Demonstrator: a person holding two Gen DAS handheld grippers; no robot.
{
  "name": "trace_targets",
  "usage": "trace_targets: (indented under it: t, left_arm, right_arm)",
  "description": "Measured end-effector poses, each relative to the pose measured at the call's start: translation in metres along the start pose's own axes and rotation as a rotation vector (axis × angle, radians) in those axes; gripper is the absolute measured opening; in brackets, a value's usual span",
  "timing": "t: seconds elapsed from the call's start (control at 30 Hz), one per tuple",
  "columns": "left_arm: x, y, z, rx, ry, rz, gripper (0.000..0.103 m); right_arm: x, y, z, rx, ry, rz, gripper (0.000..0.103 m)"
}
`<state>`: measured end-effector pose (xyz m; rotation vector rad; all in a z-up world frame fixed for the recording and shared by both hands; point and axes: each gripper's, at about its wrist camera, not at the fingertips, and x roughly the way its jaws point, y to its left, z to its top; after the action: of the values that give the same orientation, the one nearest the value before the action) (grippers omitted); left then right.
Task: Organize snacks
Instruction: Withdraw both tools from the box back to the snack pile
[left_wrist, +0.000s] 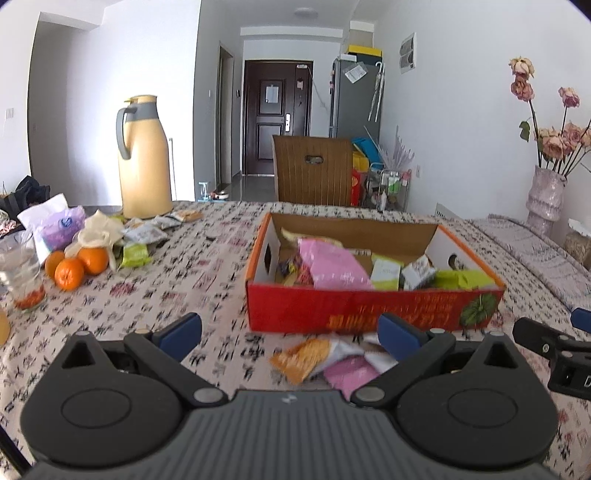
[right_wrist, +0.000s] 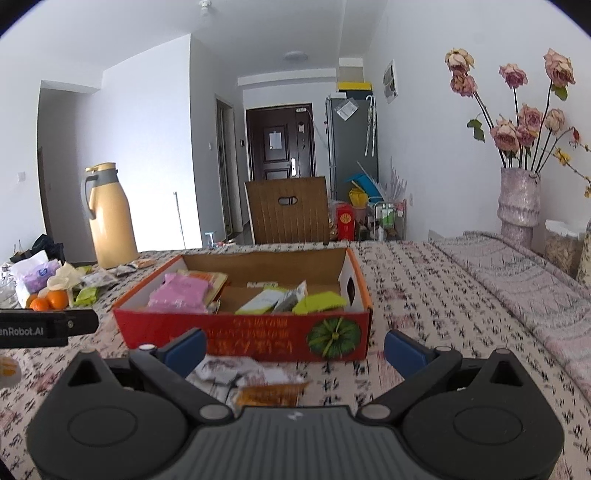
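Left tool (left_wrist: 290, 334): blue fingers spread wide, nothing between them, held above the bench (left_wrist: 192, 280) near its front edge. Below and between the fingers lies a small heap of loose snack packets (left_wrist: 325, 360), orange, white and pink, on the cloth; whether a finger touches them cannot be told. Right tool (right_wrist: 295, 349): fingers likewise spread wide and empty, above more loose packets (right_wrist: 255, 380), among them an orange one, at the front edge. The two tools are side by side, each one's body showing at the edge of the other's view. Just behind the loose packets stands the red cardboard box (left_wrist: 354, 308), open-topped, in the middle of the bench; it holds a pink packet (left_wrist: 334, 264), pale green and white packets and bright green ones. Toward the left edge of the bench: a second group of packets (left_wrist: 142, 240), oranges (left_wrist: 75, 267), a tissue pack (left_wrist: 55, 227), a glass (left_wrist: 20, 273) and a yellow thermos jug (left_wrist: 142, 158) at the far edge. The bench is covered by a patterned cloth. At the far right corner stands a vase of dried roses (right_wrist: 519, 199). Beyond the far edge: a wooden chair back (left_wrist: 314, 170), a dark door (left_wrist: 277, 114) and a grey refrigerator (left_wrist: 356, 98).
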<state>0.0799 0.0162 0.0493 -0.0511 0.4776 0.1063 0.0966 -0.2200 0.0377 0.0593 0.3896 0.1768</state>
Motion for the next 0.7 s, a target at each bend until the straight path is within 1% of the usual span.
trace_targets:
  t: [0.23,0.43,0.7]
  left_arm:
    - [-0.003,0.005,-0.025,-0.021,0.059,-0.002,0.103]
    - [-0.006,0.003,-0.042,0.002,0.09,-0.015,0.103]
    - [-0.011,0.007,-0.05,-0.002,0.096,-0.037,0.103]
  right_arm:
    - [-0.006,-0.001,-0.024,0.01,0.061,0.005,0.103]
    - [-0.007,-0.004,-0.041,0.018,0.108,0.001,0.103]
    - [-0.009,-0.01,-0.05,0.025,0.141,-0.019,0.103]
